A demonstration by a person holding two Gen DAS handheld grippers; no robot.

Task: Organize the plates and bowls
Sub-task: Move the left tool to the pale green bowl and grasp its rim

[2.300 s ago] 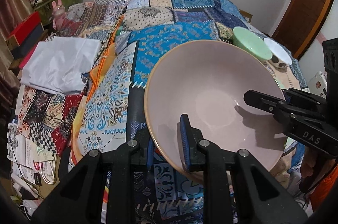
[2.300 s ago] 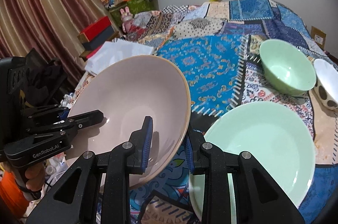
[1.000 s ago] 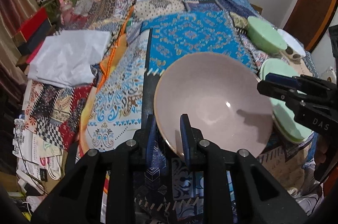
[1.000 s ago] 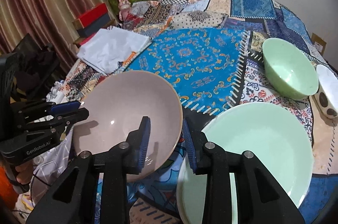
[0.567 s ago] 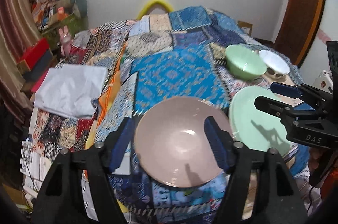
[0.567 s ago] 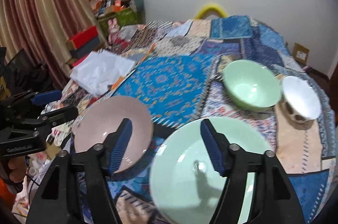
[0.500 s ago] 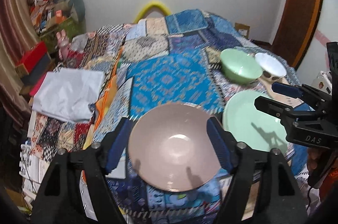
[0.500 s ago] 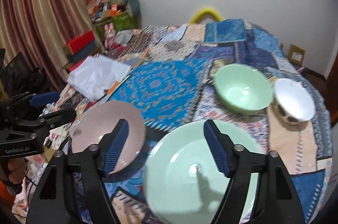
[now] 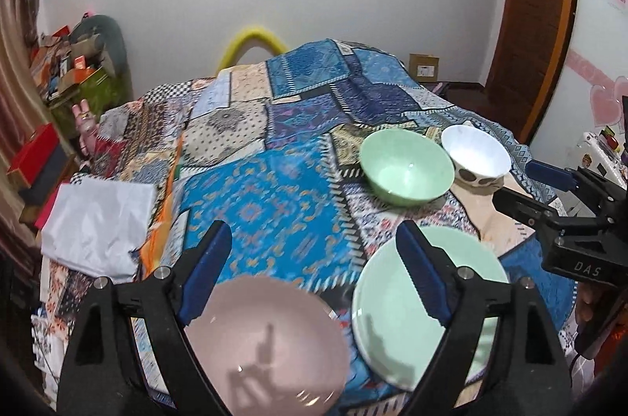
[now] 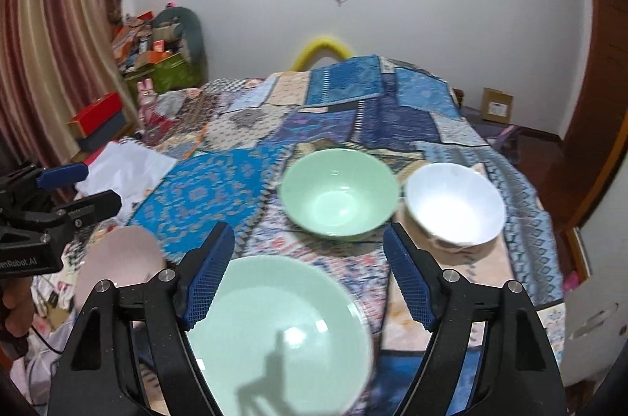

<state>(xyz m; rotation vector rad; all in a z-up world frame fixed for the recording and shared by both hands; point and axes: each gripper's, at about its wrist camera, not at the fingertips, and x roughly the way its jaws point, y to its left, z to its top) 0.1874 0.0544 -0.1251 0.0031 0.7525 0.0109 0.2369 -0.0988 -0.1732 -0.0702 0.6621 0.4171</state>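
Pink plate (image 9: 267, 345) lies at the near edge of the bed, just beside the pale green plate (image 9: 424, 302); green bowl (image 10: 339, 192) and white bowl (image 10: 455, 202) sit further back, nearly touching. Left hand-held gripper (image 9: 310, 270) and right hand-held gripper (image 10: 308, 278) both hover spread wide, grasping nothing. Risks — soft patchwork quilt (image 9: 267, 204) gives under a rim pinch, so a glossy plate could tilt or slip off the edge. Folded white cloth (image 9: 98, 219) lies well apart at left; the bowls crowd each other.
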